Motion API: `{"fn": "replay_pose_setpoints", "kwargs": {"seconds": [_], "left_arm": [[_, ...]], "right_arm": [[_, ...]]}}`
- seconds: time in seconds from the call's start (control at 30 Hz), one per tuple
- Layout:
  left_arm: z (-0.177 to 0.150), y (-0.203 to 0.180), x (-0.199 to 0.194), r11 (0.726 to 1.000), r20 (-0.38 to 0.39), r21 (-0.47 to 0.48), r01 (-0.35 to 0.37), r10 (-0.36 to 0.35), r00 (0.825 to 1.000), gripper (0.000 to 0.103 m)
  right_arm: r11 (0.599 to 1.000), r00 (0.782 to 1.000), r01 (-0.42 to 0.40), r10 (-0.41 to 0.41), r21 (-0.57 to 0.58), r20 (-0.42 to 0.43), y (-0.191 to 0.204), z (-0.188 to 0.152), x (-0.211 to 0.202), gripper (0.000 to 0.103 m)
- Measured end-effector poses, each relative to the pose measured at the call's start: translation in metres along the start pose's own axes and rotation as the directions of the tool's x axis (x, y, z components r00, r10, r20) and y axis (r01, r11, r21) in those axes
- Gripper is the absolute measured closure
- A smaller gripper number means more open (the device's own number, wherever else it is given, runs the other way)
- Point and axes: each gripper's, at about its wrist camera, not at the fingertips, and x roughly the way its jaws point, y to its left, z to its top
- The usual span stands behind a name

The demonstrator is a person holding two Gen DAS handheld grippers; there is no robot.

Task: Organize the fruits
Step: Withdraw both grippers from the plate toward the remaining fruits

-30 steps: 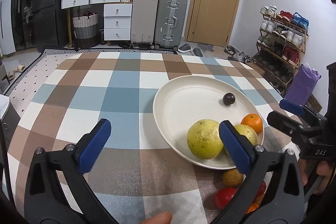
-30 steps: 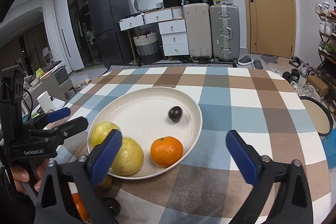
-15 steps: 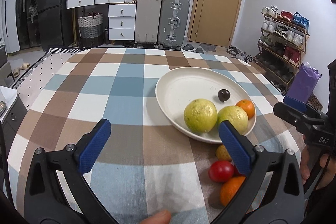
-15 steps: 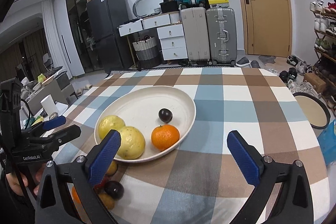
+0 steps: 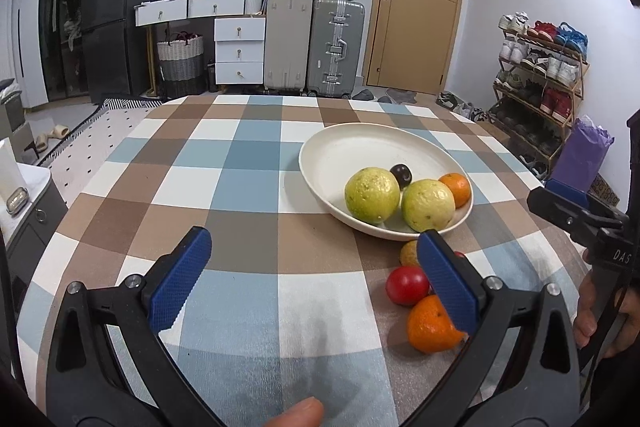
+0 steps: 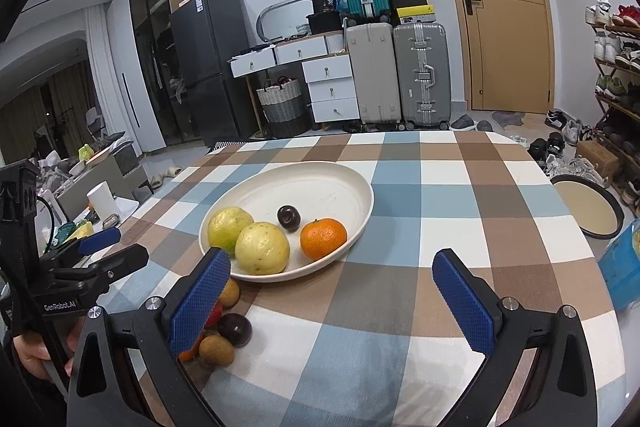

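A cream plate (image 5: 352, 147) (image 6: 340, 183) on the checked tablecloth holds two yellow-green guavas (image 5: 372, 193) (image 6: 262, 247), a dark plum (image 5: 401, 174) (image 6: 289, 217) and an orange (image 5: 456, 189) (image 6: 323, 238). In front of it on the cloth lie a red tomato (image 5: 406, 285), an orange (image 5: 430, 325), a dark plum (image 6: 235, 329) and small brown fruits (image 6: 216, 350). My left gripper (image 5: 316, 283) is open and empty, above the cloth short of the plate. My right gripper (image 6: 334, 301) is open and empty, to the plate's near right.
The round table's edge (image 5: 48, 251) curves at the left. Beyond it stand a small side cabinet (image 5: 24, 187), suitcases (image 5: 336, 47), drawers, a shoe rack (image 5: 540, 83) and a purple bag (image 5: 584, 155). A round tray (image 6: 588, 205) and a blue container (image 6: 622, 267) sit off the table's right side.
Both grippers have pulled back and risen from the plate. The loose fruits in front of the plate have come fully into view. Both stay open.
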Motion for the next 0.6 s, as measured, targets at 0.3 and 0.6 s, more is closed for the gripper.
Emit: {"fn": "replay_pose_setpoints", "kwargs": {"seconds": [0.3,0.6], "left_arm": [[-0.009,-0.018,-0.016,0.998,-0.002,0.063,-0.009,0.009,1.000,0.000],[-0.018,-0.027,-0.024,0.996,-0.019,0.084,-0.006,0.008,1.000,0.000]], "right_arm": [[0.999,0.999,-0.021,0.022,-0.049,0.024,0.011,-0.008,-0.018,0.000],[0.996,0.997,-0.021,0.015,-0.083,-0.073,0.020,-0.016,-0.011,0.000]]}}
